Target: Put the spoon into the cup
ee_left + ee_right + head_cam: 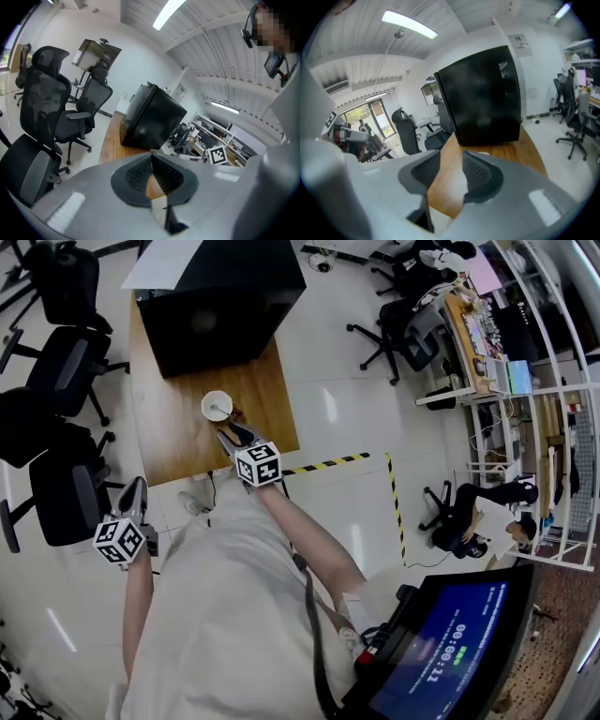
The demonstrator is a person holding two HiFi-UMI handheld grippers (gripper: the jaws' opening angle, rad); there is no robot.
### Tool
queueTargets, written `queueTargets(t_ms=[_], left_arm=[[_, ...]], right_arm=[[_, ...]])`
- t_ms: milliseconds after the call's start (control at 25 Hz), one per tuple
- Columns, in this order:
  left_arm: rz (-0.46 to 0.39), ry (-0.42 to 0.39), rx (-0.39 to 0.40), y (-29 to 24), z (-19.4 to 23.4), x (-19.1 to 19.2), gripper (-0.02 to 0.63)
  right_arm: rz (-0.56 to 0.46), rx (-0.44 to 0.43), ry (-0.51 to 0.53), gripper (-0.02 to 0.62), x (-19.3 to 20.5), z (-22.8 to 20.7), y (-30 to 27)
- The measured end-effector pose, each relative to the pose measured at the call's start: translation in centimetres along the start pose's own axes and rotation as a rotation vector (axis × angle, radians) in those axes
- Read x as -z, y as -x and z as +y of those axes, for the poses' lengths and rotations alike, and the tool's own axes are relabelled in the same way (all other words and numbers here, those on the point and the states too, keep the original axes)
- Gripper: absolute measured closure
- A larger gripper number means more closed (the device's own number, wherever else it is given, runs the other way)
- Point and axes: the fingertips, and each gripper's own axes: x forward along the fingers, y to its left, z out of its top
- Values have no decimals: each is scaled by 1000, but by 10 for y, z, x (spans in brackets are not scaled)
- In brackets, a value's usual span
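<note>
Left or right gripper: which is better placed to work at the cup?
Right. The right gripper sits over the near edge of the table, just short of the cup, jaws apart and empty. The left gripper hangs off the table beside the chairs, jaws together.

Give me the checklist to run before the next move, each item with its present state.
1. Right hand-held gripper empty: ok. Its jaws stand apart, with only table wood between them.
2. Left hand-held gripper empty: ok. Its jaws meet at the tips with nothing gripped.
3. Small round white cup upright on the brown wooden table: ok.
4. Spoon inside the cup: cannot tell. Something thin shows in it, but it is too small to identify.
5. Right hand-held gripper apart from the cup: ok. It is nearer the table's front edge.
6. Large black box apart from the cup: ok.
</note>
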Motion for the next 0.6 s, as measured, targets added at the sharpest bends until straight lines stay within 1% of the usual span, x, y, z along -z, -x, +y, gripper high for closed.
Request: queueTargets(t_ms=[80, 320, 480, 600], left_arm=[[12, -18, 8, -1, -4, 4, 627], [27, -40, -1, -7, -24, 19, 627], [57, -64, 0, -13, -52, 36, 627], [59, -96, 10, -16, -87, 49, 629]], right_arm=[[-18, -4, -19, 445, 3, 1, 13], [-69, -72, -71, 445, 14, -2, 49], [-100, -115, -91, 445, 19, -4, 79], [-105, -150, -79, 445, 27, -7, 111]])
